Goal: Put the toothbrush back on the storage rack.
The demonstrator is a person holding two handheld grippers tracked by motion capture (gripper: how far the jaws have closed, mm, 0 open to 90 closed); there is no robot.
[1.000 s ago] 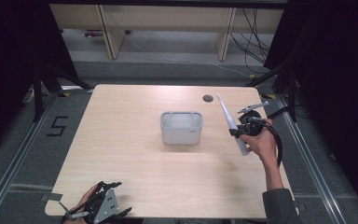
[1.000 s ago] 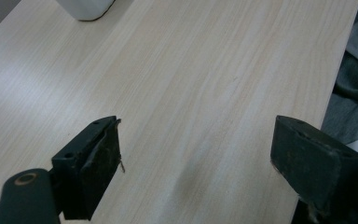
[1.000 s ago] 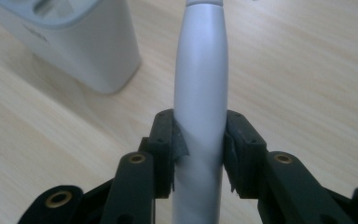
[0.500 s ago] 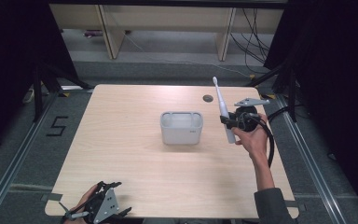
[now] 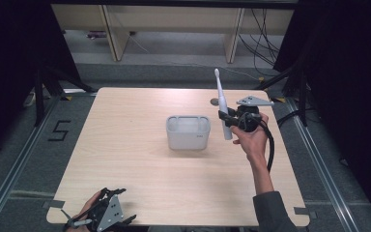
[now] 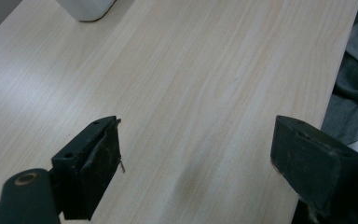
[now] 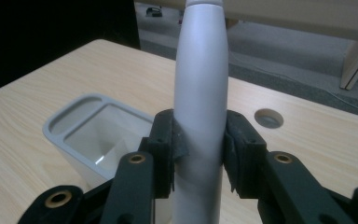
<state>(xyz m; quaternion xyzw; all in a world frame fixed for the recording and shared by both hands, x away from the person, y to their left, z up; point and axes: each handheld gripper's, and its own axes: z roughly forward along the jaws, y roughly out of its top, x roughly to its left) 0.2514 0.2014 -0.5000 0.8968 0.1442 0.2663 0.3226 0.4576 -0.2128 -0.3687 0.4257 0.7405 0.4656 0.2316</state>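
A pale wooden worktop [image 5: 140,169] is being shown from above, and a round cable hole [image 7: 268,118] is being seen near its far edge. Near the middle of the worktop a white container [image 5: 188,132] with two compartments is standing upright, its openings facing up. Just to the right of the container, above the worktop, a white electric toothbrush [image 5: 222,106] is being held nearly upright, brush head up, apart from the container. It is being clenched around its thick handle by the right tool [image 5: 230,119], both pads being pressed against its sides. At the near left corner of the worktop the left tool [image 5: 101,217] is being kept released, its jaws being spread wide over bare wood with nothing between them.
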